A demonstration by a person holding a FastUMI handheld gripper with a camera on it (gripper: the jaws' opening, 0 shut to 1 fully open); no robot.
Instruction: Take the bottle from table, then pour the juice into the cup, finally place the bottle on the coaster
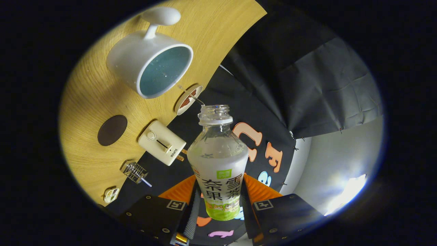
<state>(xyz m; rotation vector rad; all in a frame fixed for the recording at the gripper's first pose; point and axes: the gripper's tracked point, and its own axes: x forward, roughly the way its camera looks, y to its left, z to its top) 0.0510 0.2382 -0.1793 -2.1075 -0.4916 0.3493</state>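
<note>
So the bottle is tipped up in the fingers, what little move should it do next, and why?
Probably tip the bottle a little further toward the cup. The gripper is shut on the bottle, its cap is off, and a thin stream leaves its mouth toward the cup, with liquid left inside. The dark coaster waits bare on the table.

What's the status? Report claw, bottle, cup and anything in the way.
Claw shut on bottle, cap off, tilted toward cup. Thin stream leaving the mouth toward the cup. Coaster bare on the table. Nothing between bottle and cup.
</note>
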